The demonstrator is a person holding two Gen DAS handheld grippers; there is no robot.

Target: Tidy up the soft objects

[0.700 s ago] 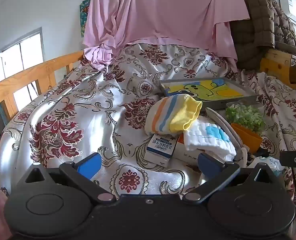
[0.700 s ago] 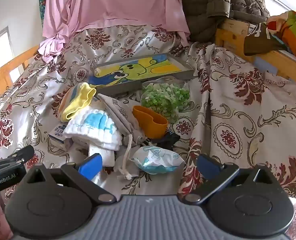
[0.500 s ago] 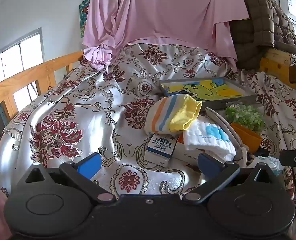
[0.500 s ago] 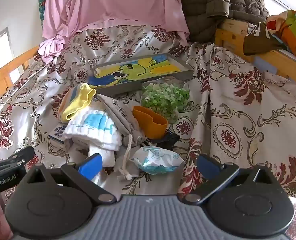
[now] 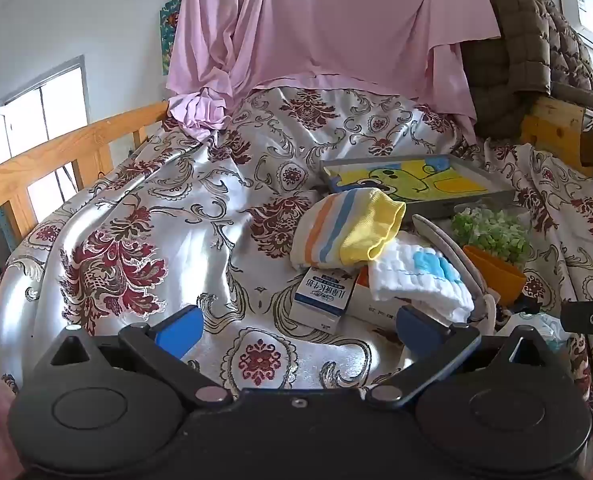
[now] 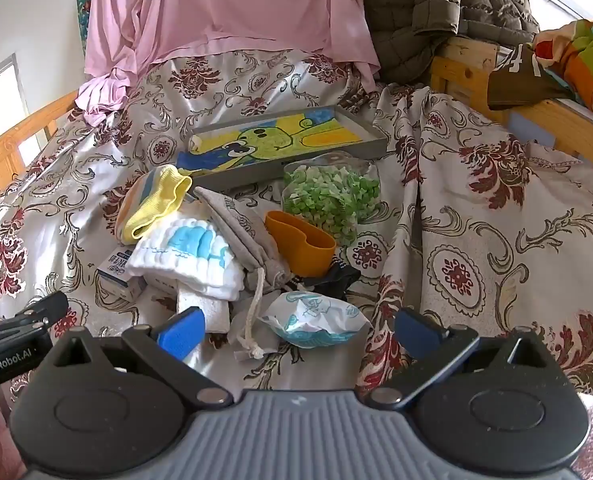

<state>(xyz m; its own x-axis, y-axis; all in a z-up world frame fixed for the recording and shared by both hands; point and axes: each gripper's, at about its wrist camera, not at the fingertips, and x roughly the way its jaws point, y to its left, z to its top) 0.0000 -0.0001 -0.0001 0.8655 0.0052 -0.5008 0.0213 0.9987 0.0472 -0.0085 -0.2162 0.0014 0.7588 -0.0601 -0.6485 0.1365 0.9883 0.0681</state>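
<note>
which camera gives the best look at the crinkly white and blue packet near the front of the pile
The right wrist view: the white and blue packet lies whole and unobstructed just ahead of the open right gripper. The left wrist view shows only a sliver behind its own gripper.

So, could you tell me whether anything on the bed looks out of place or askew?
Yes. The soft items lie in a jumble rather than sorted: the striped hat and white folded cloth sit on top of small cartons, with a grey drawstring bag wedged against an orange cup. Nothing looks spilled or damaged.
</note>
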